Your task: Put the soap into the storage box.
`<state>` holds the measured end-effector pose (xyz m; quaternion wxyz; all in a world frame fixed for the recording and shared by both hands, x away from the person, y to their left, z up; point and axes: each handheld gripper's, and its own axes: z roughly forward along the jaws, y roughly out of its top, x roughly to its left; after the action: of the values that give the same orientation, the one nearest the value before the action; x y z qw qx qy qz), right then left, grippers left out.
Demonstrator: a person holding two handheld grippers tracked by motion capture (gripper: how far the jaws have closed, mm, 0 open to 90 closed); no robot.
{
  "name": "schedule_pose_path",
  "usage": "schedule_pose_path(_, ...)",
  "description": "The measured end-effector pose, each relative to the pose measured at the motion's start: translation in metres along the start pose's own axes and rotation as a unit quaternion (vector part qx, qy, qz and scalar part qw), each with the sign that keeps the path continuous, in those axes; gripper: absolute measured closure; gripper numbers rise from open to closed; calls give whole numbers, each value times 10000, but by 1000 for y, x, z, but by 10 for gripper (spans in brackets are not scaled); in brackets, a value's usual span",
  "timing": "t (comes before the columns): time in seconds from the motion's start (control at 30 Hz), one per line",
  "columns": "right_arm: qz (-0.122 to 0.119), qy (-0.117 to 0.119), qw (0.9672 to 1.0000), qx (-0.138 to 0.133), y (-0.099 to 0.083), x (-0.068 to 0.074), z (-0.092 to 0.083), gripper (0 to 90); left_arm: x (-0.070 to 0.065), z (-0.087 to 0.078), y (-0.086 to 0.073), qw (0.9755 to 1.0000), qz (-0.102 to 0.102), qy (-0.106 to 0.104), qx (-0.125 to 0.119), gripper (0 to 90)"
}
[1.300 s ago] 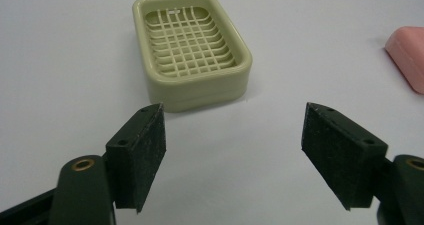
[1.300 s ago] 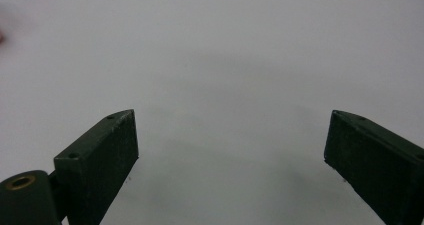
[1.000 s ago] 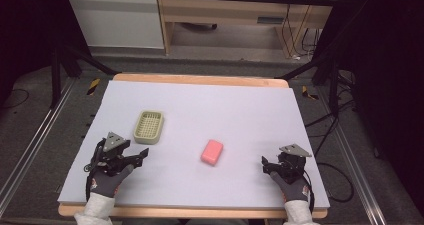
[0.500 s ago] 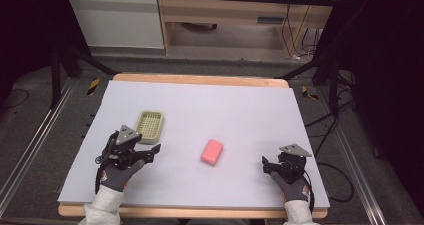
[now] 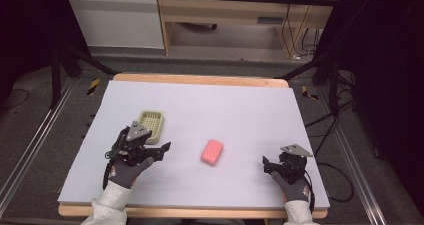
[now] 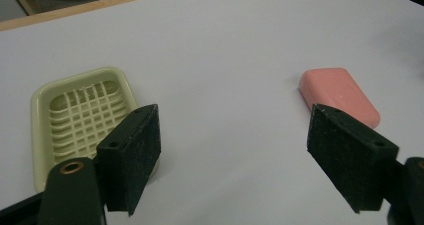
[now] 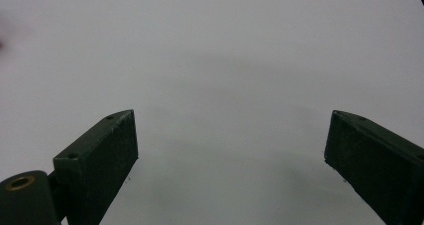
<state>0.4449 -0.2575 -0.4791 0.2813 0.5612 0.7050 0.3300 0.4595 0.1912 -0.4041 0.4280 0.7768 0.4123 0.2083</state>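
Observation:
A pink bar of soap [image 5: 212, 151] [image 6: 339, 95] lies flat near the middle of the white table top [image 5: 225, 110]. Left of it sits a pale green soap dish [image 5: 151, 125] [image 6: 82, 117] with a grid floor, holding nothing. My left gripper [image 5: 159, 151] [image 6: 250, 160] hovers open just in front of the dish, its jaws wide apart and aimed between dish and soap. My right gripper [image 5: 267, 165] [image 7: 230, 165] rests open near the front right of the table, with bare white surface between its jaws.
A wooden edge [image 5: 200, 79] runs along the table's far side. Behind it are a white cabinet [image 5: 115, 20] and a wooden shelf unit [image 5: 225, 15]. Black stand legs and cables [image 5: 320, 85] lie on the floor at the right.
My left gripper has moved forward and to the right, from the front left of the table to beside the soap dish. The right gripper has stayed in place.

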Motion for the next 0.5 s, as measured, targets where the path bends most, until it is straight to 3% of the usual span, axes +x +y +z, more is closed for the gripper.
schedule_pose_path(0.5, 15, -48, 10000, 17, 0, 1, 1, 71, -19, 13, 10, 9996, 190, -178, 98, 206)
